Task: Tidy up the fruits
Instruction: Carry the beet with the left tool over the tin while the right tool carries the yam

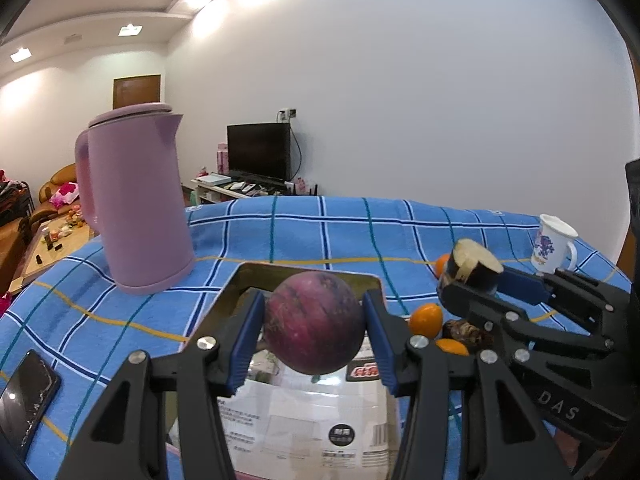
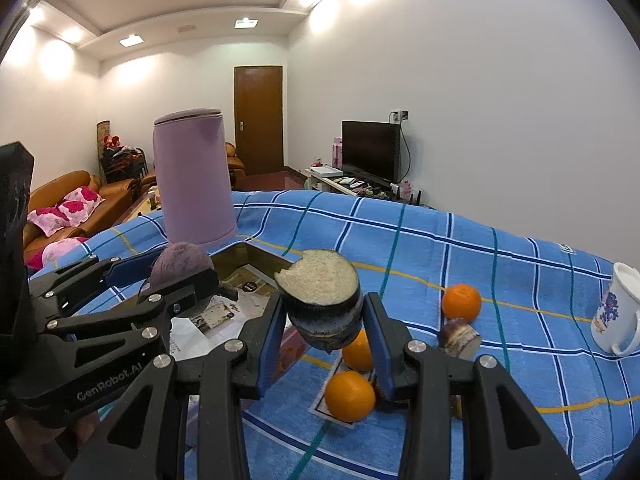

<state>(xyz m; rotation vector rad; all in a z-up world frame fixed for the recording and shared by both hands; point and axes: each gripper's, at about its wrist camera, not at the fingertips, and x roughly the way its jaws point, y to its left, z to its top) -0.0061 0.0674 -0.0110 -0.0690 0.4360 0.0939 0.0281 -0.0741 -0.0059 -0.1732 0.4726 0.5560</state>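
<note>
Left gripper (image 1: 314,322) clamped round purple fruit (image 1: 314,322), hovering over cardboard box (image 1: 256,276). Right gripper (image 2: 324,320) pinched cut dark chunk (image 2: 322,300), box at its 10 o'clock. Figured best lower both inside box walls before letting go, so neither rolled onto oranges (image 2: 350,396).
</note>
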